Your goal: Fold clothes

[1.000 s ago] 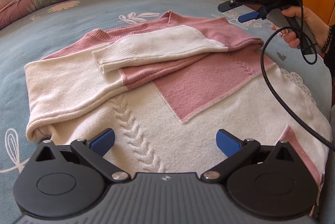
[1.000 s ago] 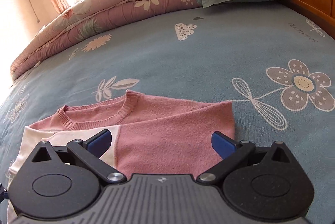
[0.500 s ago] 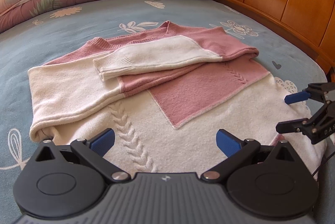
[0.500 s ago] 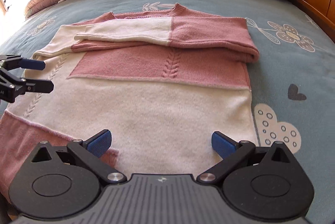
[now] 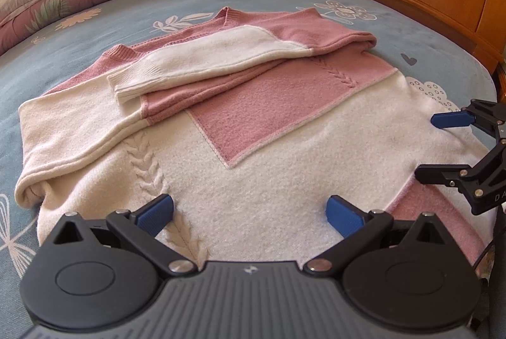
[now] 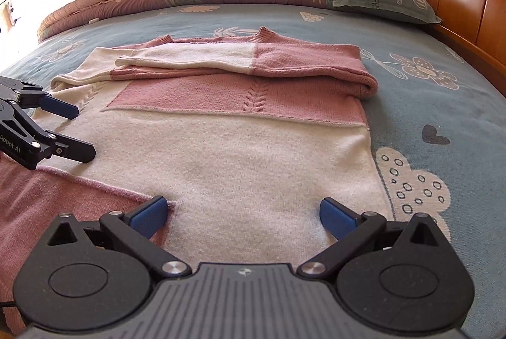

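With both sleeves folded across the sweater (image 6: pixel 240 149), the wide-open left claw (image 5: pixel 249 212) and right claw (image 6: pixel 242 210) should pinch the near hem corners evenly, then lift it far.

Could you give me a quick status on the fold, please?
Left gripper and right gripper open, over hem end. Sweater flat on bed, both sleeves folded across chest. Nothing in the way.

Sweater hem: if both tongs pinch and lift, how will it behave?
Likely floppy: the sweater drapes flat on the bed, its sleeve folded over softly. The thick fuzzy knit probably grips well and may sag between the left tongs and right tongs.
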### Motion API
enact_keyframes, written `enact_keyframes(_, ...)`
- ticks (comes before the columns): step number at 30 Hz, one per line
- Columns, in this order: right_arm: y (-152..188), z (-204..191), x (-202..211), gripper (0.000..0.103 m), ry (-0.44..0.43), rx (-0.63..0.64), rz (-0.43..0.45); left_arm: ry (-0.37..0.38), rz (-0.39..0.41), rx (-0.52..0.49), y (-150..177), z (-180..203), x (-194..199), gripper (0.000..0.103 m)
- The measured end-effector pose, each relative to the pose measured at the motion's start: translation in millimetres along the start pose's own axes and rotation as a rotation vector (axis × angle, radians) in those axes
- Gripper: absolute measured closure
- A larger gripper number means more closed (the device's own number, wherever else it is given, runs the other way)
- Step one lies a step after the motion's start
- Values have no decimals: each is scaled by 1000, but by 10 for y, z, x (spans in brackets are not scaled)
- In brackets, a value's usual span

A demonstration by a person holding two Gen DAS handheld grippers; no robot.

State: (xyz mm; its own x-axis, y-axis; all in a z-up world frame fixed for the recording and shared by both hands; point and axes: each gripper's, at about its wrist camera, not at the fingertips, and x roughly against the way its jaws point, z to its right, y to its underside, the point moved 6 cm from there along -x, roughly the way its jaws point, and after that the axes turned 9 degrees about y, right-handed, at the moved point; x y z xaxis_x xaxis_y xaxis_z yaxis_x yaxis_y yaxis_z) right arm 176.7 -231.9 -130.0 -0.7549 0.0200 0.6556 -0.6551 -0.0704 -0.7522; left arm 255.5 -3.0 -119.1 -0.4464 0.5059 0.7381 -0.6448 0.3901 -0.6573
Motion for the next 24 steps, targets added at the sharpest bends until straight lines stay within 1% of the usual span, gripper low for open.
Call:
enact_keyframes(3,9,0,4,0,3,-8,25,9,6,-2,7,-10,9,1)
enact_keyframes(6,8,-5,4,0,8,-17,30,11,11,-14,27,-10,18,1)
enact_keyframes(12,-8,-10,2,0,8,-5,8,13,27,-33,48,-11,22,1)
enact_keyframes(19,4,6,34,0,-24,33,-13,-55,48,16,-19,11,-38,0)
enact_keyframes(22,9,19,48,0,-33,47,-16,-92,20,63,-28,35,0,1)
enact_keyframes(24,10,31,58,0,-36,50,-20,-129,15,65,-28,118,94,1)
